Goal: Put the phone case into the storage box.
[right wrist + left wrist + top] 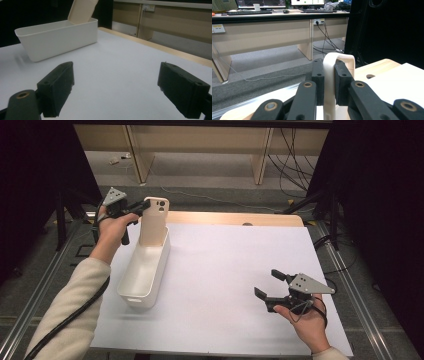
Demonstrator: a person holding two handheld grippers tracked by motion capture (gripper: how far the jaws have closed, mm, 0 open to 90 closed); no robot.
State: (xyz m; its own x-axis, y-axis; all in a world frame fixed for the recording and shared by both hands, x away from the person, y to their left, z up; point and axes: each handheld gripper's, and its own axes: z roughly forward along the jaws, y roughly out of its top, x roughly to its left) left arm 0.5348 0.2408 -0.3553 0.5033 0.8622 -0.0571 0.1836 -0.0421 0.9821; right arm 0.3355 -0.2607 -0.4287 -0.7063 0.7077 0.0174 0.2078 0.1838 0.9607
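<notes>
Phone case (pixel 155 220) — cream, smooth plastic, rounded corners, camera cutout — stands upright at the far end of a white oblong bin (pixel 145 270), pinched by the left gripper (pixel 142 209). Right gripper (pixel 272 284) hovers with jaws spread wide.

Phone case (pixel 154 220): cream plastic, smooth, slight sheen. Bin (pixel 145 270): white plastic, matt, smooth walls. Surface (pixel 225 270): matt white sheet over pale wood, wood edge showing at the far side. Left tool (pixel 142 208) and right tool (pixel 270 284): matt black plastic pads, brass-coloured rivets, grey metal plate.
</notes>
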